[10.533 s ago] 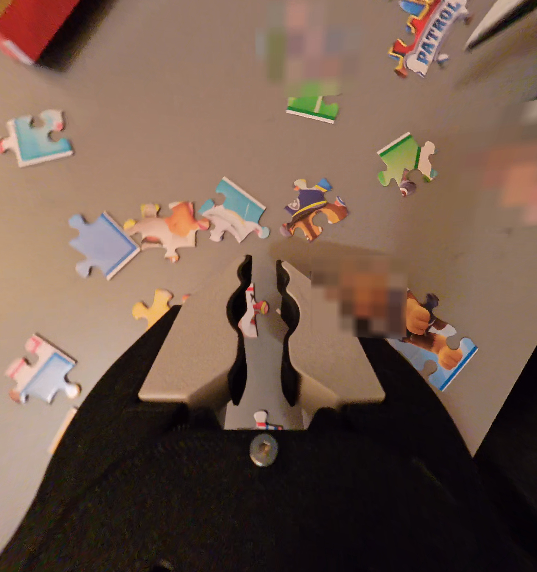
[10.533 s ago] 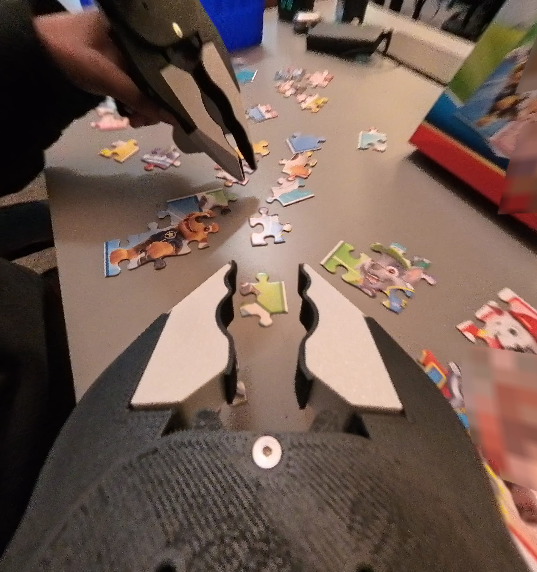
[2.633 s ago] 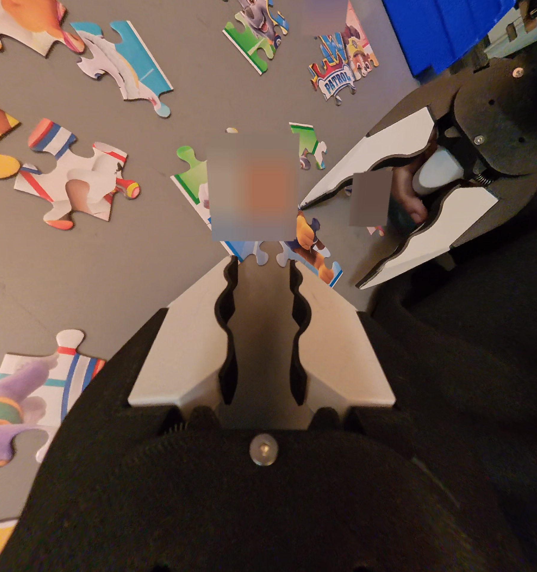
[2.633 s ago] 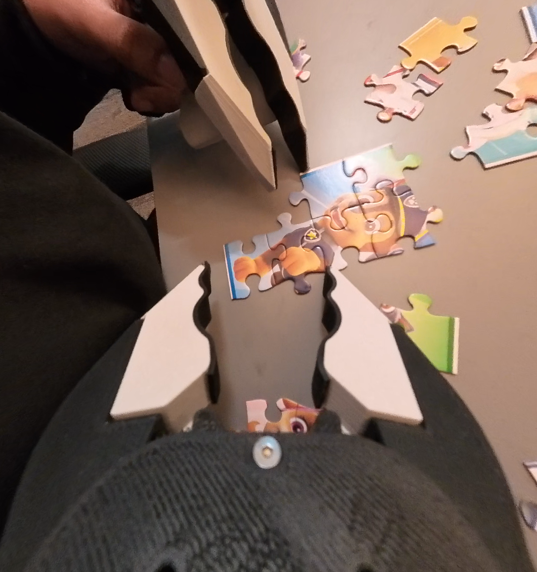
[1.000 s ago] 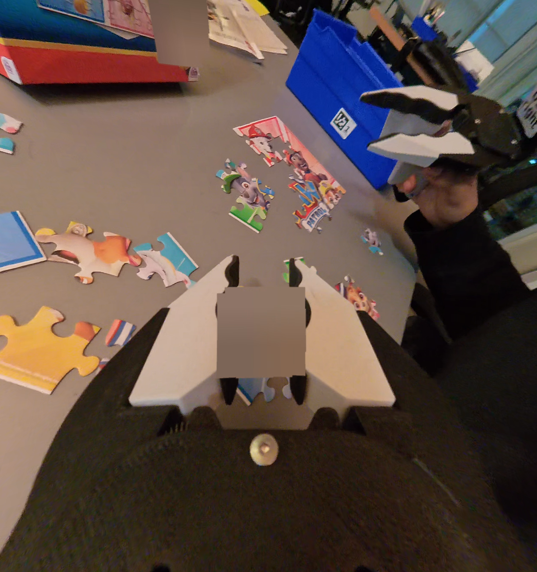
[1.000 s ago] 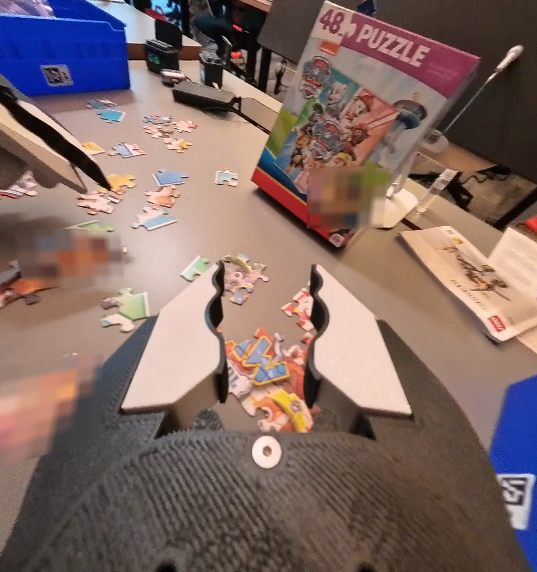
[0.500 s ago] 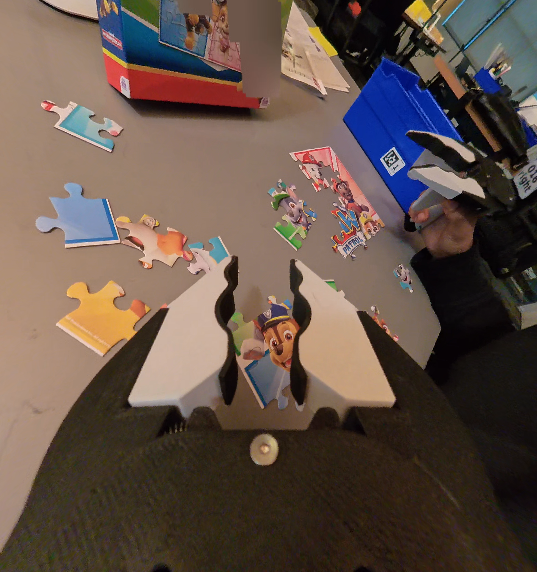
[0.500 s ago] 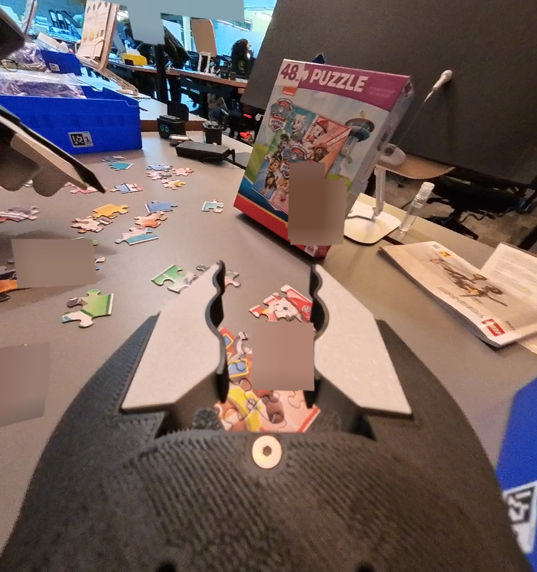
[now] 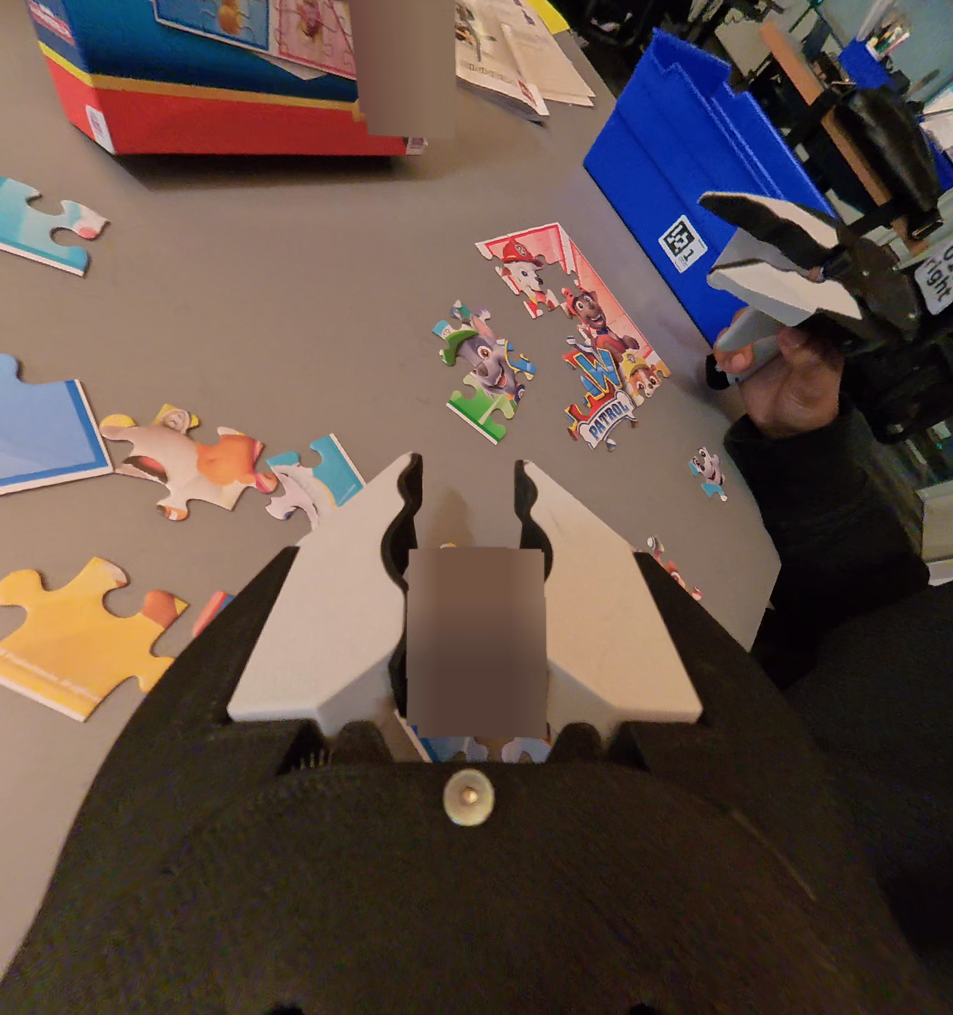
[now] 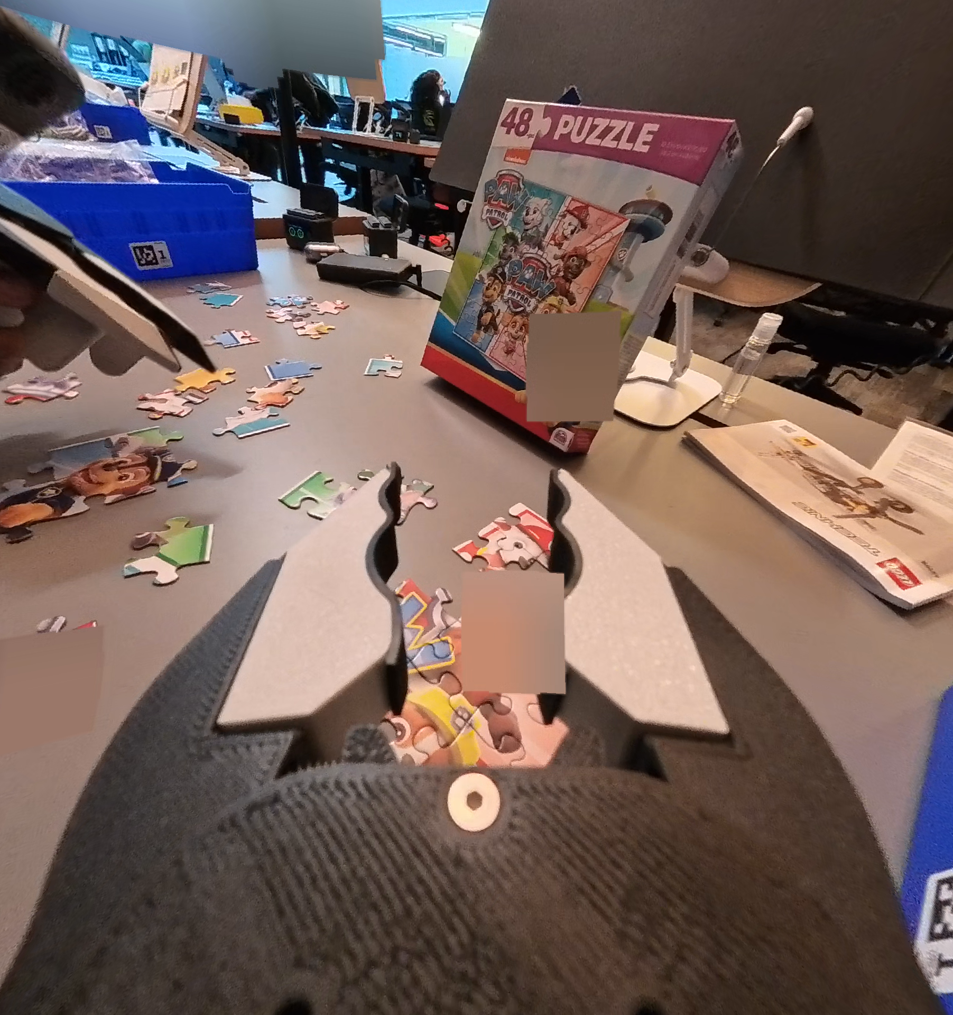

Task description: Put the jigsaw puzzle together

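Left gripper (image 9: 467, 467): jaws apart, gripping nothing, raised over the grey desk (image 9: 276, 263); loose puzzle pieces (image 9: 194, 461) lie at its 10 o'clock. Right gripper (image 10: 474, 483): jaws wider, empty, above a joined red puzzle section (image 10: 510, 541). The pieces look thin, light, stiff card lying flat; edge pinches are judged best.
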A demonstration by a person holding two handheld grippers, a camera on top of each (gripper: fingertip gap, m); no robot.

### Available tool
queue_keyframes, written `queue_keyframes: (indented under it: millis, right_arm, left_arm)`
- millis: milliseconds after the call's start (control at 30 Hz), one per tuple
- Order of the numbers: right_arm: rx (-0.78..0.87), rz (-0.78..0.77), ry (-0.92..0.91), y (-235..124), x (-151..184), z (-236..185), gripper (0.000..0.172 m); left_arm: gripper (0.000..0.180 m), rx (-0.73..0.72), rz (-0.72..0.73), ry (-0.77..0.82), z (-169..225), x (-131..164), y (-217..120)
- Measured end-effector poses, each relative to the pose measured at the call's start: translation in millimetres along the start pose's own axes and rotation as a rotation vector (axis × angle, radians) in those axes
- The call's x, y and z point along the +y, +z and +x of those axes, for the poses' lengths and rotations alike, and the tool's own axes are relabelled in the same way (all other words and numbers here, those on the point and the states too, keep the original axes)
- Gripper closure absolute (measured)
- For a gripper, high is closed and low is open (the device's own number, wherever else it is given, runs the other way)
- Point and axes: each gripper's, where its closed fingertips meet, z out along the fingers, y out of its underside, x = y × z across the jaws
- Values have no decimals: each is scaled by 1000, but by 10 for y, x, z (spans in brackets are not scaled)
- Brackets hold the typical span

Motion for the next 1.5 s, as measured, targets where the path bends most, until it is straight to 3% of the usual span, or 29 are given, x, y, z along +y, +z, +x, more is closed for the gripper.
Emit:
queue_keyframes:
  millis: [467, 667, 1500]
  right_arm:
    - [12, 67, 65, -62, -84, 88, 120]
    - [-2, 111, 104, -101, -146, 106, 116]
    - [86, 183, 101, -248, -264, 269, 118]
  left_arm:
    - [148, 47, -26, -15, 68, 89, 57]
    - [145, 3, -71, 38, 51, 151, 127]
    - [139, 13, -87, 50, 118, 167, 182]
